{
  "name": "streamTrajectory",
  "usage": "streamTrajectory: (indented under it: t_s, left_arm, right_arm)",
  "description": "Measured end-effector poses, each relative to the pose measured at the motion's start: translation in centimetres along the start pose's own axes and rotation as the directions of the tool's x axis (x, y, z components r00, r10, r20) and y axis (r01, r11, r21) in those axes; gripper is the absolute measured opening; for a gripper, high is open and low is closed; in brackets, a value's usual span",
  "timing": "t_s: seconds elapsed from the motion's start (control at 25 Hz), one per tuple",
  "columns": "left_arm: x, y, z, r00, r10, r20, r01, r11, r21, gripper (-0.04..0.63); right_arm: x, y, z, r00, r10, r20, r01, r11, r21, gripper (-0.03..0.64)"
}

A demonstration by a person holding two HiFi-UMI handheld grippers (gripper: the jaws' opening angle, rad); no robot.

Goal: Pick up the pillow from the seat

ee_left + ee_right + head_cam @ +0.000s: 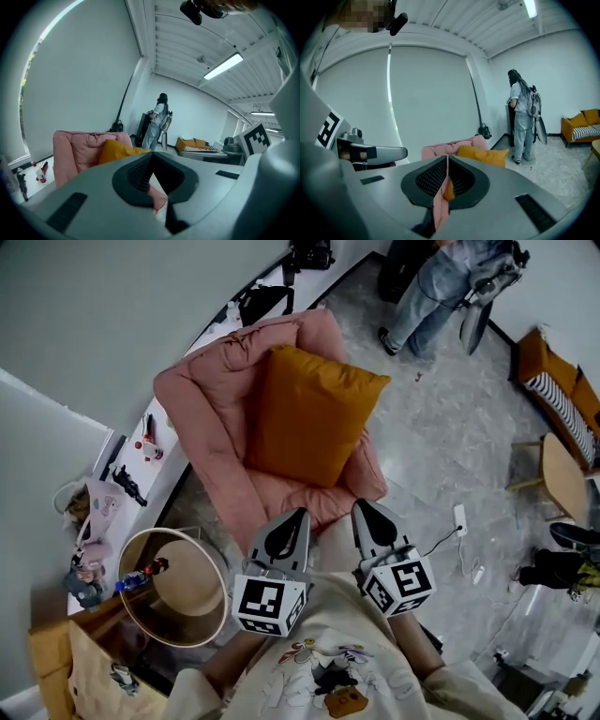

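Clearly, the biggest thing in the scene is the pink armchair (211, 418), which stands by the wall below the person's head camera. On its seat the orange pillow (309, 413) leans against the backrest with one corner pointing up and to the right; nothing touches it. Both gripper views also show the pillow (117, 150) ahead, well apart from the tools.

The left gripper (298, 517) and the right gripper (360, 506) hover side by side just in front of the seat's front edge. On each one the fingers are pressed together with nothing between them, only the pink seat showing behind.

The pick-up seems not yet begun. The main risk is that the fingers reach the pillow while closed: they would then only push it deeper into the backrest. The pillow is large and soft, so a pinch that catches only a little of the cover would probably slip, or the pillow would sag and swing when lifted. A grip on one side only could let it roll off onto the floor.
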State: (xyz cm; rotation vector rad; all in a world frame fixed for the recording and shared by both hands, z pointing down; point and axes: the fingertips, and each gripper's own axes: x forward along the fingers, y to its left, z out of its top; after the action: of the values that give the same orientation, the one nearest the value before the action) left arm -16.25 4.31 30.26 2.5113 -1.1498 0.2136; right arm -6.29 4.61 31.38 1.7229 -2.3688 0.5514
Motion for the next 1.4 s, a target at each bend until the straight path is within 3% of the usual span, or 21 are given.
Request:
streamTrajectory:
  t_s: [0.68,1.4]
  left_arm:
    - [5.9,2.1,2.4,1.000,0.022,0.001,-0.022,1.000,-0.006,0.005]
    - [17.5,1.8,1.7,0.990,-0.045,-0.130,0.043,0.999,-0.020,0.005]
  right_arm:
    - [5.0,-4.6,2.4,1.000,0.000,-0.009,0.000,1.000,0.012,0.021]
    - [10.5,-14.2,1.9,0.995,-0.056,-0.089,0.063,0.994,0.087,0.023]
